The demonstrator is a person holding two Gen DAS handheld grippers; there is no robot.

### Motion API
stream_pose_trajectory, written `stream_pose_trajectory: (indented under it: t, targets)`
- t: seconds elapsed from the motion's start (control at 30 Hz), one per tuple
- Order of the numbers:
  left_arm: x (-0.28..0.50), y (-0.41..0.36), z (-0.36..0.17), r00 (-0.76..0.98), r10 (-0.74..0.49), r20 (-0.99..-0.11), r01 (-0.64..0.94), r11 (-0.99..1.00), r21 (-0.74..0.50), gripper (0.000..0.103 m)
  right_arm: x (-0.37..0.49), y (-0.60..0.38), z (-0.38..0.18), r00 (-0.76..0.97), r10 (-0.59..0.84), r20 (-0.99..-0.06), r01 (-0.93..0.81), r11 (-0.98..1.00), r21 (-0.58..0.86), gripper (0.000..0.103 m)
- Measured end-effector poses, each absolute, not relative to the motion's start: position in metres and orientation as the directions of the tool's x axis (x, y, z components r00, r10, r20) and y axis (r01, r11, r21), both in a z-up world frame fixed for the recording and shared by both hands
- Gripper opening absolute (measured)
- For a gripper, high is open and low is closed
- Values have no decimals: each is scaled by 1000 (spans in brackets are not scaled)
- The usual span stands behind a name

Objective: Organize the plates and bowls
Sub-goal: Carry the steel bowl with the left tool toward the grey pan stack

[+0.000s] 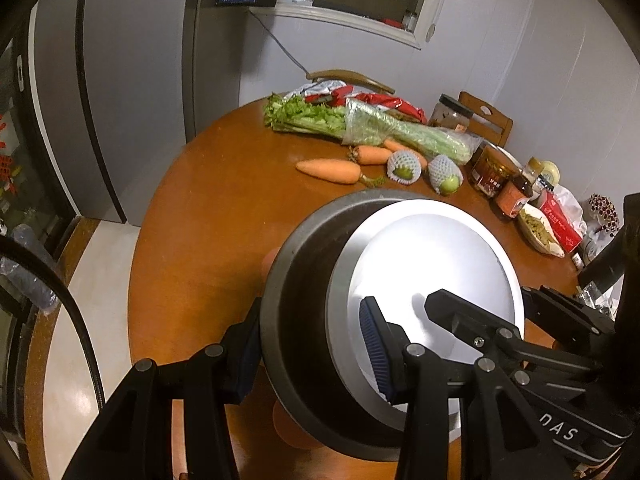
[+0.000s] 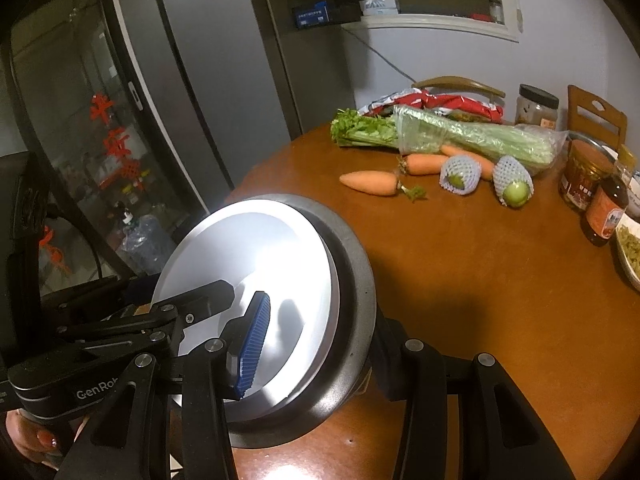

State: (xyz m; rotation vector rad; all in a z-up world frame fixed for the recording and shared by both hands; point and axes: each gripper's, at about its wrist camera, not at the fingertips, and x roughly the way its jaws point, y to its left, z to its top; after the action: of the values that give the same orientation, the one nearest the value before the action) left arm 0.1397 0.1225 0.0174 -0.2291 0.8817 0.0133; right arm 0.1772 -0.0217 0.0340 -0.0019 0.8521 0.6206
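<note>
Grippers are both squeezing the dark bowl (image 1: 296,280) with the white plate (image 1: 436,280) inside: left gripper (image 1: 310,344) at its nine o'clock rim, right gripper (image 2: 320,344) at three o'clock. Bowl is sitting over the brown table (image 1: 208,208), carrots (image 1: 328,170) at twelve o'clock.

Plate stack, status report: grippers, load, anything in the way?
Left gripper and right gripper both clamped on stack rim. White plate nested in dark bowl, over table. Carrot ahead, apart.

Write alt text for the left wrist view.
The left tongs clamp the rim of a dark bowl with a white plate inside, above a round wooden table. Carrots and celery lie beyond.
</note>
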Motion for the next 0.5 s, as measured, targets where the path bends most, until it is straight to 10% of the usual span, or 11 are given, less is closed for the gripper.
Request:
stream_pose_trajectory:
  t: [0.5]
  targets:
    - [148, 119, -3, 604, -89, -792, -104, 976, -190, 46, 179, -21, 14, 483, 476, -735, -504, 837, 211, 48]
